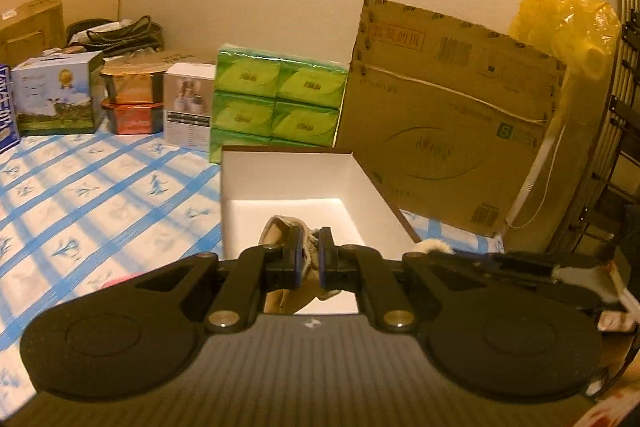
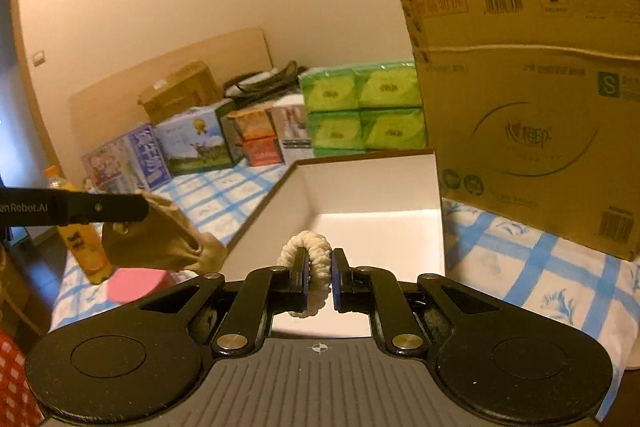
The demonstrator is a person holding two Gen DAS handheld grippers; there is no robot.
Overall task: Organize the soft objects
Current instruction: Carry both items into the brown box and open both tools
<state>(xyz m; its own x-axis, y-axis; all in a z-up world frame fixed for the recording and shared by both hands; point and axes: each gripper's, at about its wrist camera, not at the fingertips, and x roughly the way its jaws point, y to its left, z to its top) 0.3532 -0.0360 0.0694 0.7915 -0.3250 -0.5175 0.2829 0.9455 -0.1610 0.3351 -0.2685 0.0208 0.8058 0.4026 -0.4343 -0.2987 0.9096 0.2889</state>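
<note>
Both jaws pinch tight, the left gripper (image 1: 309, 259) on a tan cloth pouch (image 1: 280, 231), the right gripper (image 2: 320, 281) on a cream scrunchie (image 2: 310, 267), and either soft thing could snag a pad and land outside the white box (image 1: 280, 179).

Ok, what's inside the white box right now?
The white box shows bare white walls and floor. Its near part is hidden behind the right gripper holding a cream scrunchie and the left gripper holding a tan pouch.
</note>
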